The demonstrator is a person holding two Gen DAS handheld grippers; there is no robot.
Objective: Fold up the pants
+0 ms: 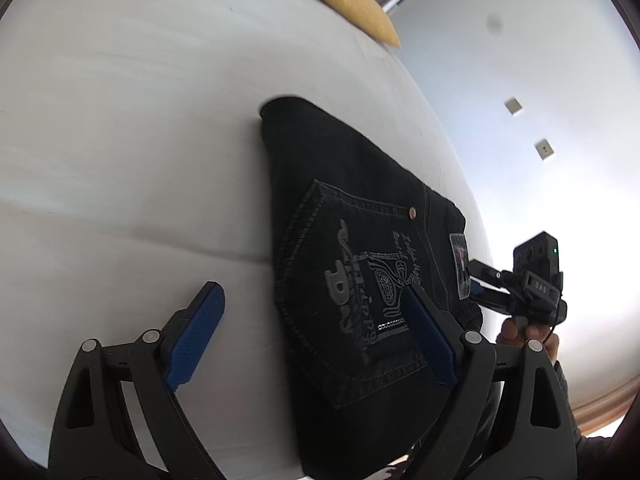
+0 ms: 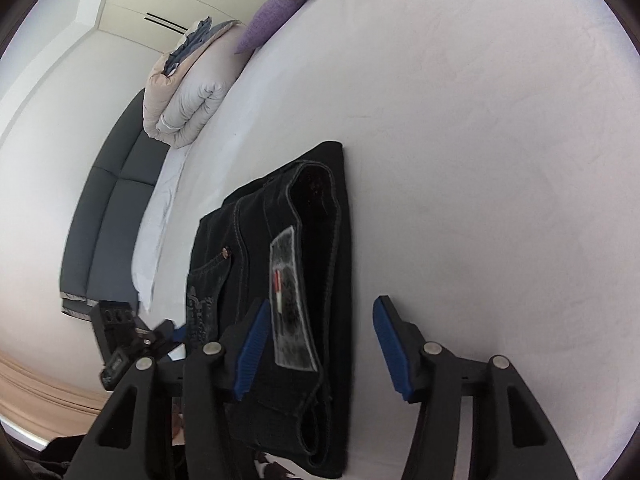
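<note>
Black jeans (image 1: 360, 240) lie folded into a compact stack on the white bed (image 1: 120, 140), back pocket with grey embroidery facing up. My left gripper (image 1: 316, 328) is open above the pocket end, straddling the stack's left edge, holding nothing. In the right wrist view the jeans (image 2: 288, 240) show the waistband with a grey label patch. My right gripper (image 2: 320, 344) is open above the waistband end, straddling the stack's right edge, empty. The right gripper also shows in the left wrist view (image 1: 480, 280); the left gripper shows in the right wrist view (image 2: 172, 332).
A yellow cushion (image 1: 356, 8) and a purple cushion (image 2: 272, 20) lie at the bed's far end. A folded white duvet (image 2: 188, 92) sits by a dark grey headboard (image 2: 108, 208). White wall with two sockets (image 1: 544, 148) is on the right.
</note>
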